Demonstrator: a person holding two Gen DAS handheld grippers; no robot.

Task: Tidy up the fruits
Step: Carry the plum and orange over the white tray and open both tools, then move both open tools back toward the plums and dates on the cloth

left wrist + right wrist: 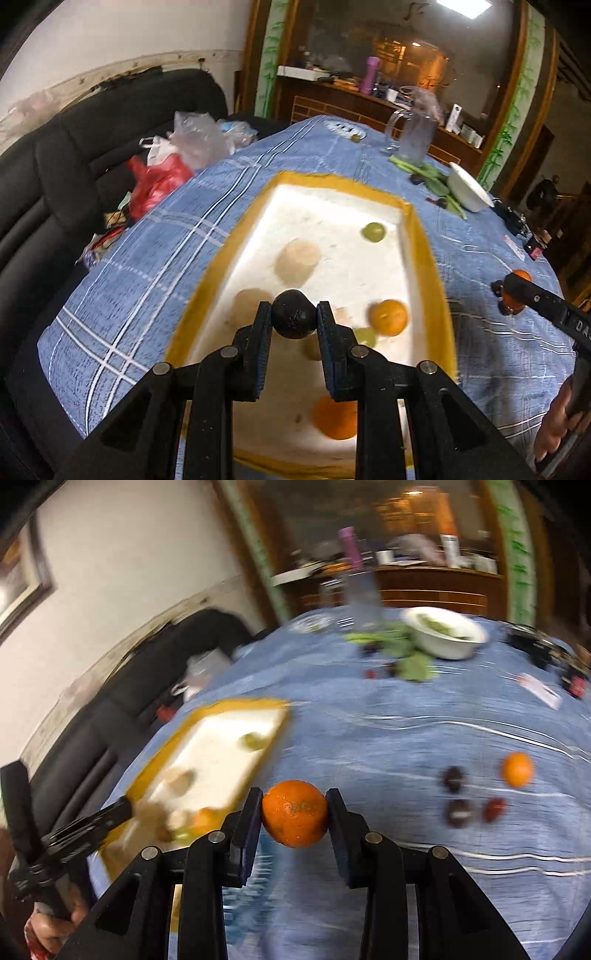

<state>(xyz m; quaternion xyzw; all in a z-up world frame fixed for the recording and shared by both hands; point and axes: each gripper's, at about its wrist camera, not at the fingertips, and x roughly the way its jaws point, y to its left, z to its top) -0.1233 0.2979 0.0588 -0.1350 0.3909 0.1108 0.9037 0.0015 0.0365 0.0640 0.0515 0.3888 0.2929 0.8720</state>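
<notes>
My left gripper (294, 308) is shut on a dark round fruit (294, 314) and hangs over a white tray with a yellow rim (424, 251). Several fruits lie in the tray: a green one (373, 232), two tan ones (297, 258), two oranges (389, 317) and another green one. My right gripper (294, 797) is shut on an orange (295, 813) above the blue checked cloth, to the right of the tray (240, 703). Loose on the cloth at the right lie a small orange (517, 770), two dark fruits (453, 778) and a red one (495, 808).
A white bowl (443, 631) with greens, green leaves and a glass jug (415, 129) stand at the table's far end. Plastic bags (173, 162) lie on the black sofa (55, 177) to the left. A hand shows at the lower right of the left wrist view.
</notes>
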